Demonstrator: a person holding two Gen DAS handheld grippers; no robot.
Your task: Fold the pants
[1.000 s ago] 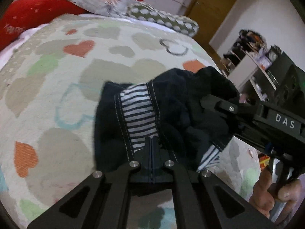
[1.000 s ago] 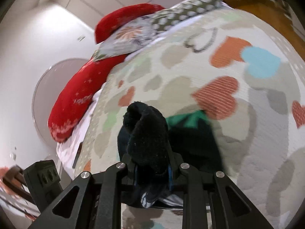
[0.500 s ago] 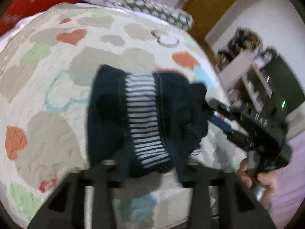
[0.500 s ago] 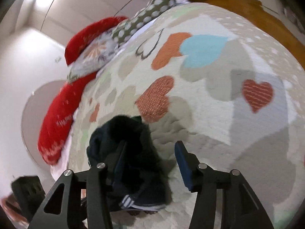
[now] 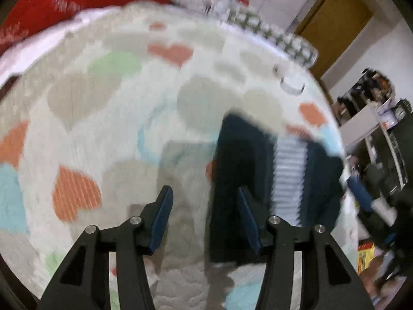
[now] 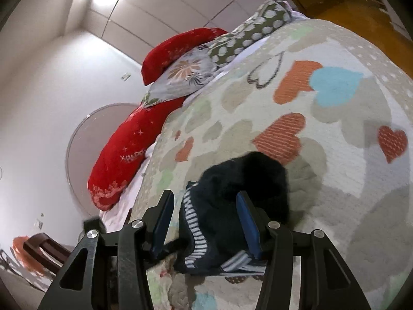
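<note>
Folded dark pants (image 6: 232, 206) are lying on heart-print bedspread (image 6: 335, 180); left gripper (image 5: 204, 217) and right gripper (image 6: 204, 219) are gaping wide, gripping nothing.

Left view motion-blurred, pants (image 5: 260, 180) smeared, shelf clutter (image 5: 382, 118) indistinct, red pillow (image 5: 77, 2) cropped.

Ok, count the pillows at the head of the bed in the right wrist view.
3 visible: a red pillow at the left, a grey floral pillow on top of it, and a green polka-dot pillow furthest right. The red shape behind the floral one may be another.
</note>
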